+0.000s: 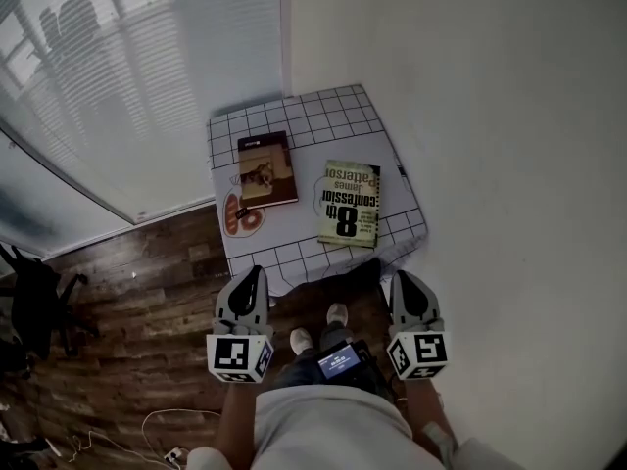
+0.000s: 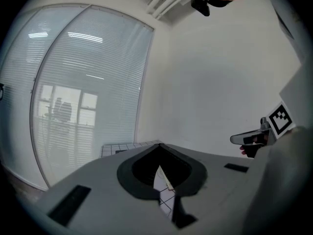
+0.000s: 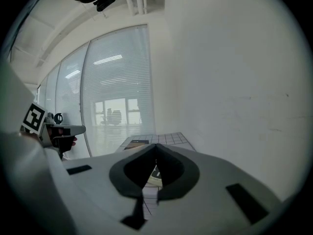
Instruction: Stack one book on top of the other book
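Two books lie apart on a small table with a white grid-pattern cloth (image 1: pixel 333 116). A dark-edged book with a tan cover (image 1: pixel 266 168) sits at the left; a yellow-green book with a big "8" (image 1: pixel 350 202) lies at the right. My left gripper (image 1: pixel 253 274) hangs shut and empty just short of the table's near edge, left side. My right gripper (image 1: pixel 406 280) hangs likewise at the near right corner, shut with nothing in it. In the right gripper view the yellow-green book (image 3: pixel 154 174) shows through the gap between the jaws. The left gripper view shows only the cloth (image 2: pixel 164 190) there.
The table stands in a corner between a white wall (image 1: pixel 490 116) at the right and a glass partition with blinds (image 1: pixel 127 76) at the left. A round red-and-white print (image 1: pixel 241 215) marks the cloth. Wood floor (image 1: pixel 137 292), a cable and the person's feet (image 1: pixel 318 331) lie below.
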### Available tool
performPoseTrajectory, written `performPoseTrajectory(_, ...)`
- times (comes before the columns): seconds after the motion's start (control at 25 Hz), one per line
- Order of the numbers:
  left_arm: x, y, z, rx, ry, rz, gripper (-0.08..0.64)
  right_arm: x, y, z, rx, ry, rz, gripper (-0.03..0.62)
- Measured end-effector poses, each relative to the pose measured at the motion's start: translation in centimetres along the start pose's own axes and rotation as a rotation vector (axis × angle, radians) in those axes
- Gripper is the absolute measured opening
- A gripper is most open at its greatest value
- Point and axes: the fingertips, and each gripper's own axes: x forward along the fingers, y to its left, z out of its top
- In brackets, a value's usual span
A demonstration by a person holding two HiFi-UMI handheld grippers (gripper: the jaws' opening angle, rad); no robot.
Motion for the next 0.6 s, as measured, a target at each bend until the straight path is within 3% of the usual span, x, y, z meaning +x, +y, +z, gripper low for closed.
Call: performPoseTrajectory(0.6, 5.5, 1.6, 1.1, 0.012, 0.017, -0.005, 0.008, 5.5, -2.4, 0.8, 0.019, 0.019, -0.001, 0.008)
